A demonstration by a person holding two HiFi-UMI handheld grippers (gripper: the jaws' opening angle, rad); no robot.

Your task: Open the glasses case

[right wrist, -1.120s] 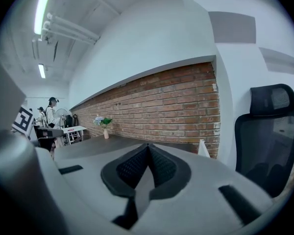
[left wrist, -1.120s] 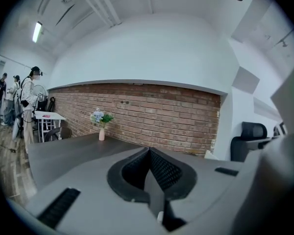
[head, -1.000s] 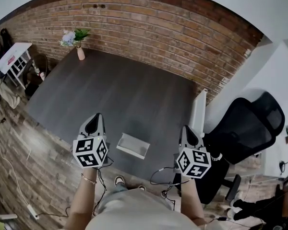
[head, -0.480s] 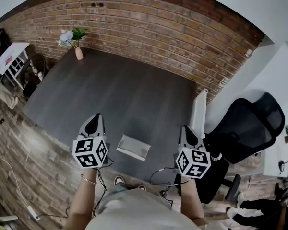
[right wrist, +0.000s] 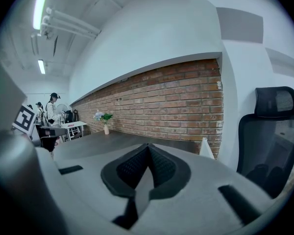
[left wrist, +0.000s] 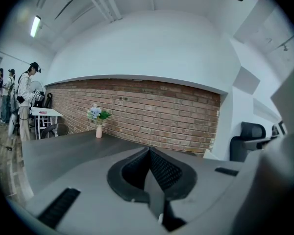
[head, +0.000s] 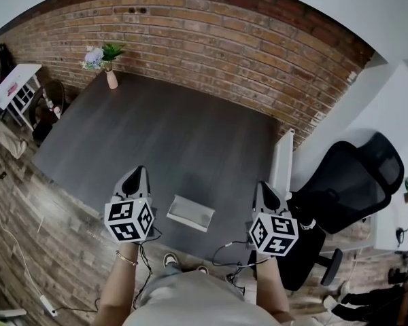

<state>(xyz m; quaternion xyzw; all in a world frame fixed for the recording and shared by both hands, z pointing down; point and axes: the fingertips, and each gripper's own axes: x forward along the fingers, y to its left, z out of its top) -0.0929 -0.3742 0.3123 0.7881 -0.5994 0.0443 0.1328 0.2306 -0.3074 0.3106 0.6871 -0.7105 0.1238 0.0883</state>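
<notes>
The glasses case (head: 190,212), a pale closed oblong, lies near the front edge of the dark table (head: 170,134), between my two grippers. My left gripper (head: 137,172) hovers to the case's left with its jaws shut and nothing between them; in the left gripper view its pads (left wrist: 148,151) meet. My right gripper (head: 263,185) is held to the case's right, near the table's right edge, also shut and empty, and in the right gripper view its pads (right wrist: 148,147) are together. Neither gripper touches the case, and the case does not show in either gripper view.
A small vase with flowers (head: 109,63) stands at the table's far left corner, by the brick wall. A white panel (head: 281,161) stands along the table's right edge, with a black office chair (head: 353,182) beyond it. A white side table (head: 17,83) and people (left wrist: 27,97) are off to the left.
The head view has shifted a little, so the case sits slightly lower in the picture. Both grippers keep their places and stay shut.
</notes>
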